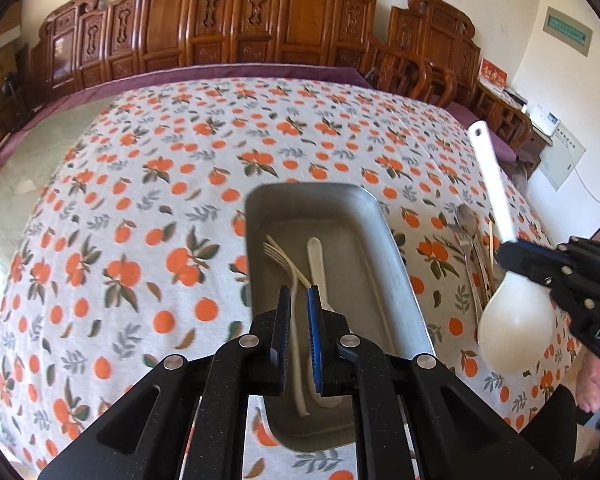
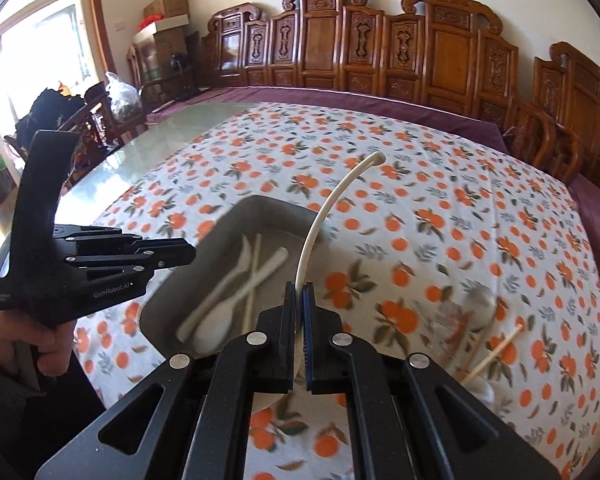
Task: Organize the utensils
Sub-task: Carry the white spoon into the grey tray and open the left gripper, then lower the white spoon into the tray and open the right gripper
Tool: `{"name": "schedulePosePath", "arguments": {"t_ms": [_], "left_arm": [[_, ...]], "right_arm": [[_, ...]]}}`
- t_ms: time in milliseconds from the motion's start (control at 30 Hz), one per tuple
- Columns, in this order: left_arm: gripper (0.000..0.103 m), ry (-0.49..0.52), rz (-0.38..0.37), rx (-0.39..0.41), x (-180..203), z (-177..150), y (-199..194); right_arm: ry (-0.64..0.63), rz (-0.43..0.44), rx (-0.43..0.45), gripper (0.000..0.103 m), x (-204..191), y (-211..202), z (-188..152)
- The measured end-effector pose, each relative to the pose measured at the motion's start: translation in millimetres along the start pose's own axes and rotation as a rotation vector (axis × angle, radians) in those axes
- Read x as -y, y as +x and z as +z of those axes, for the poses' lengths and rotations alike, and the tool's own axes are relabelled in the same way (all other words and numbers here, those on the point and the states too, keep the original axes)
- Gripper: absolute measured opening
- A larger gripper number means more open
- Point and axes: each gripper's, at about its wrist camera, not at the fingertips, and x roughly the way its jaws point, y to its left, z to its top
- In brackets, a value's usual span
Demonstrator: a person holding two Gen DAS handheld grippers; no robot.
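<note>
A metal tray (image 1: 384,236) sits on the orange-print tablecloth and holds a cream fork (image 1: 284,260) and a white spoon (image 1: 315,260). My left gripper (image 1: 299,300) hovers over the tray's near end, jaws slightly apart and empty. My right gripper (image 2: 299,292) is shut on a large white rice spoon (image 2: 324,208), held in the air right of the tray; in the left wrist view its bowl (image 1: 516,324) hangs low and its handle points up. The tray (image 2: 180,288) and its utensils (image 2: 236,292) also show in the right wrist view.
Loose utensils lie on the cloth right of the tray: a metal spoon (image 1: 466,216), chopsticks (image 2: 492,354) and more cutlery (image 1: 480,276). Carved wooden chairs (image 1: 260,28) line the table's far side. Bare glass tabletop (image 2: 148,160) lies to the left.
</note>
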Motion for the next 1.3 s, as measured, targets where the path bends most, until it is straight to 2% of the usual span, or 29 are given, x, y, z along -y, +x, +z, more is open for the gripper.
{"name": "schedulePosePath", "arguments": {"t_ms": [300, 700, 967, 1300], "left_arm": [[0.007, -0.038, 0.018, 0.041, -22, 6, -14], [0.008, -0.061, 0.025, 0.043, -30, 7, -14], [0.008, -0.054, 0.024, 0.038, -28, 7, -12], [0.010, -0.036, 0.019, 0.041, -17, 7, -11]], "right_arm": [[-0.013, 0.066, -0.038, 0.005, -35, 43, 12], [0.002, 0.118, -0.119, 0.005, -53, 96, 2], [-0.010, 0.110, -0.135, 0.007, -53, 103, -1], [0.017, 0.111, -0.086, 0.009, -35, 81, 6]]}}
